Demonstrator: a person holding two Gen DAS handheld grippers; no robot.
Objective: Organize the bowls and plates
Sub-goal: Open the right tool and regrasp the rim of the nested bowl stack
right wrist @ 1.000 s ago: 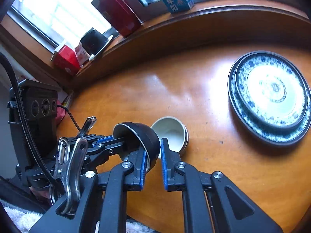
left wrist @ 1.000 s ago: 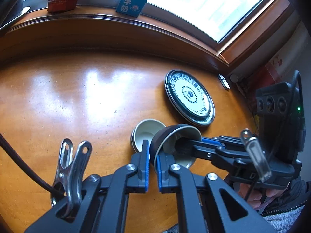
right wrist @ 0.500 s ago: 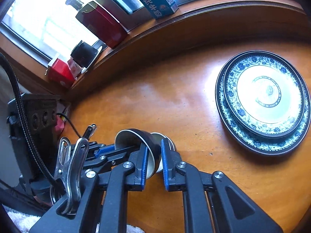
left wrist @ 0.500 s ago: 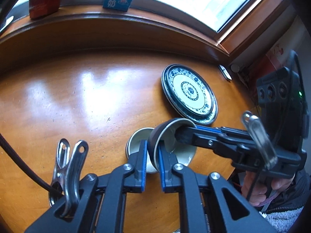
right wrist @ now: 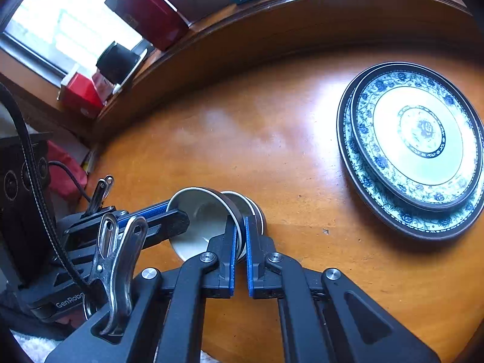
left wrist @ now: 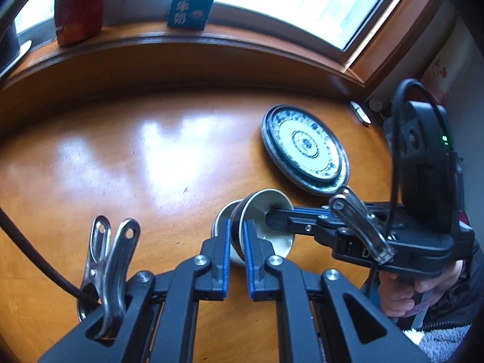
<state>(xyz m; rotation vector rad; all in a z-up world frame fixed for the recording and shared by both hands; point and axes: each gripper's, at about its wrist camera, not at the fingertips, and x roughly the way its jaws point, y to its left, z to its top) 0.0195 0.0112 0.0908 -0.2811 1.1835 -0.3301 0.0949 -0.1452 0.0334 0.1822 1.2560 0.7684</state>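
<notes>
A small bowl (left wrist: 269, 227) (right wrist: 199, 220), dark outside and pale inside, hangs tilted between both grippers. My left gripper (left wrist: 236, 230) (right wrist: 172, 214) is shut on its rim at one side. My right gripper (right wrist: 239, 230) (left wrist: 281, 216) is shut on the rim at the other side, one finger inside the bowl. The bowl's base sits in or just over a second small bowl (left wrist: 220, 216) (right wrist: 252, 207) standing on the wooden table (left wrist: 121, 166); I cannot tell whether they touch. Two blue-and-white plates (left wrist: 305, 148) (right wrist: 417, 139) lie stacked to the right.
Behind the table runs a raised wooden sill with a blue milk carton (left wrist: 192, 0) and a red box (left wrist: 78, 6). More red boxes and a dark jar (right wrist: 116, 62) stand at the sill's left end. A person's hand (left wrist: 423, 287) holds the right gripper's handle.
The dark bowl has turned from lying on its side to mouth more upward and has come down onto the second bowl. Both grippers stayed on its rim.
</notes>
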